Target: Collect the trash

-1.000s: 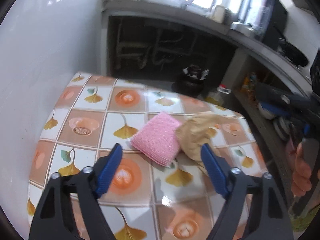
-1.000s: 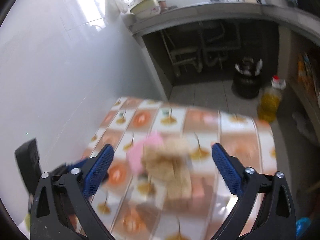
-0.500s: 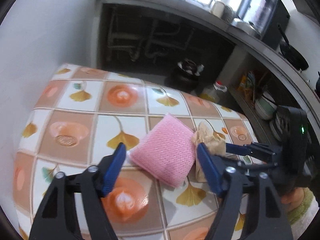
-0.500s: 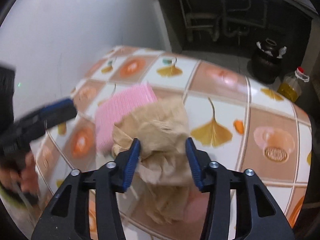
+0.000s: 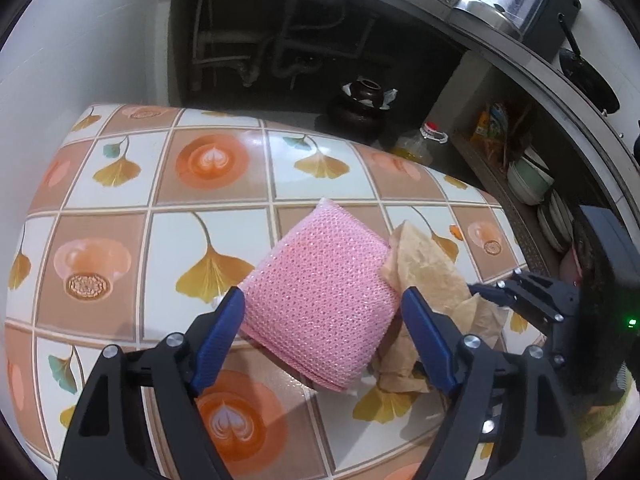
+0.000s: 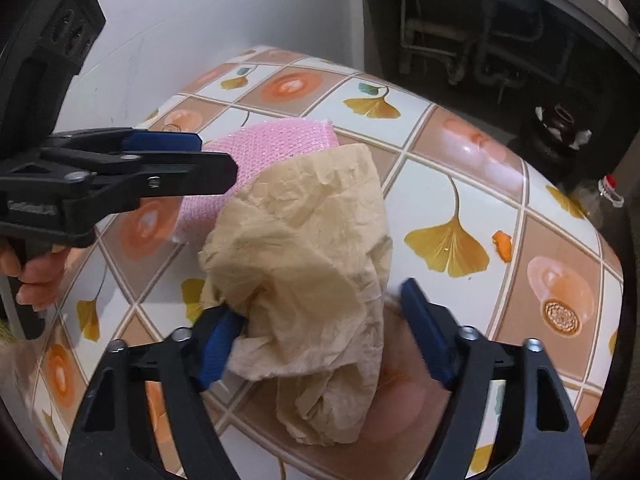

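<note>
One pink scouring pad (image 5: 320,300) sits between the left gripper (image 5: 320,332) jaws, just opening wide. One crumpled brown paper (image 6: 304,264) sits between the right gripper (image 6: 320,336) jaws, just reopening, left pad touching.

On the table (image 5: 120,220) a sponge (image 5: 320,300) lies with a crumpled paper (image 6: 304,248) touching its right side. The left gripper (image 5: 322,336) straddles the sponge; the right gripper (image 6: 316,328) straddles the paper's near end. Beyond the table's far edge, on the floor, a jar (image 5: 360,108) stands under the counter (image 5: 500,44), an oil bottle (image 5: 420,144) just right of it.
</note>
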Demonstrator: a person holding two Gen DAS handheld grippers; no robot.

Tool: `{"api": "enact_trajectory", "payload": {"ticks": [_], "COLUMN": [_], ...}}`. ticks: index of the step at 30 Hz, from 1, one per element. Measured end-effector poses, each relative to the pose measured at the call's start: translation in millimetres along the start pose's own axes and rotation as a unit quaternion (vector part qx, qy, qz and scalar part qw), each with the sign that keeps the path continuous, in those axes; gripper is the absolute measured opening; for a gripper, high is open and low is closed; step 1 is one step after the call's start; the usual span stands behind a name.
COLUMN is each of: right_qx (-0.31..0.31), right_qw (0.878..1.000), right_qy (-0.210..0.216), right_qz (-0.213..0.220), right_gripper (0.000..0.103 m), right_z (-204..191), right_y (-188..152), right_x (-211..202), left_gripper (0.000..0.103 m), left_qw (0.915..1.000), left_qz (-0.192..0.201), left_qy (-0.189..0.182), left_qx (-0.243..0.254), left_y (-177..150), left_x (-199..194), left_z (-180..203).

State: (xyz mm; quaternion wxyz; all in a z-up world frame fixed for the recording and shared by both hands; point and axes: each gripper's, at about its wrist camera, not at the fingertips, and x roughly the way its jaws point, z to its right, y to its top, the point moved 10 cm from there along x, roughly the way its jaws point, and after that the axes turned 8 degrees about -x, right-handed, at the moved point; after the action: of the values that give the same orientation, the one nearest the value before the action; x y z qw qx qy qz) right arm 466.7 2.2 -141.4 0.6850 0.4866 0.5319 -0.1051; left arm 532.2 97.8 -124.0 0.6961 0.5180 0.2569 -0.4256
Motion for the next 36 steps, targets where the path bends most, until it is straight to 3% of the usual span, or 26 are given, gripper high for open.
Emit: {"api": "enact_trajectory", "payload": {"ticks": [1,3,6,13,15,17,22,25,26,29,30,35,36], "right_qx": [0.001,0.011,0.035,0.09,0.099,0.107,0.123,0.134,0.138,0.151,0.153,0.155,0.156], "right_qw": [1.0,1.0,0.999,0.995,0.994,0.993,0.991,0.99,0.989,0.987,0.987,0.987,0.987], "right_qy": [-0.004,-0.004,0.001,0.02,0.024,0.028,0.036,0.041,0.042,0.047,0.048,0.045,0.043], "right_qz": [-0.002,-0.006,-0.012,-0.025,-0.028,-0.03,-0.032,-0.029,-0.029,-0.03,-0.03,-0.024,-0.022], "right_gripper": [0.054,0.038,0.024,0.016,0.015,0.015,0.015,0.015,0.015,0.015,0.015,0.015,0.015], "right_z": [1.0,2.0,4.1,-0.5,-6.2,-12.4,-25.0,-29.7,-30.2,-28.6,-28.7,-31.5,-30.5], "right_y": [-1.5,-6.9,-16.4,-62.8,-79.2,-95.4,-131.1,-146.1,-149.3,-159.5,-161.7,-160.5,-163.4], "right_x": [-0.9,-5.2,-11.4,-39.7,-49.4,-59.2,-85.5,-96.6,-98.8,-101.2,-100.9,-97.2,-98.4], "left_gripper": [0.078,0.066,0.057,0.028,0.008,0.001,0.001,0.003,0.013,0.064,0.069,0.067,0.057], "left_qw": [1.0,0.9997,0.9996,0.9994,0.9993,0.999,0.9991,0.9996,0.9997,0.9997,0.9994,0.9985,0.998], "left_qz": [0.0,-0.007,-0.006,-0.015,-0.021,-0.037,-0.038,-0.028,-0.022,0.005,0.018,0.045,0.051], "left_qy": [0.006,0.024,0.026,0.032,0.029,0.02,0.006,0.0,0.002,0.002,0.007,0.017,0.025], "left_qx": [0.0,-0.001,-0.002,-0.003,-0.005,-0.017,-0.014,0.004,0.012,0.026,0.028,0.026,0.026], "left_y": [-1.1,-6.2,-12.4,-45.9,-62.8,-81.3,-109.8,-106.4,-101.3,-79.2,-68.7,-7.6,3.2], "left_x": [0.9,3.6,1.4,-16.0,-21.7,-24.3,-42.3,-55.1,-58.7,-63.7,-63.4,-37.9,-31.3], "left_z": [-0.8,-3.0,-0.3,14.6,19.5,22.3,31.3,40.3,43.1,51.9,53.9,60.5,59.6]}}
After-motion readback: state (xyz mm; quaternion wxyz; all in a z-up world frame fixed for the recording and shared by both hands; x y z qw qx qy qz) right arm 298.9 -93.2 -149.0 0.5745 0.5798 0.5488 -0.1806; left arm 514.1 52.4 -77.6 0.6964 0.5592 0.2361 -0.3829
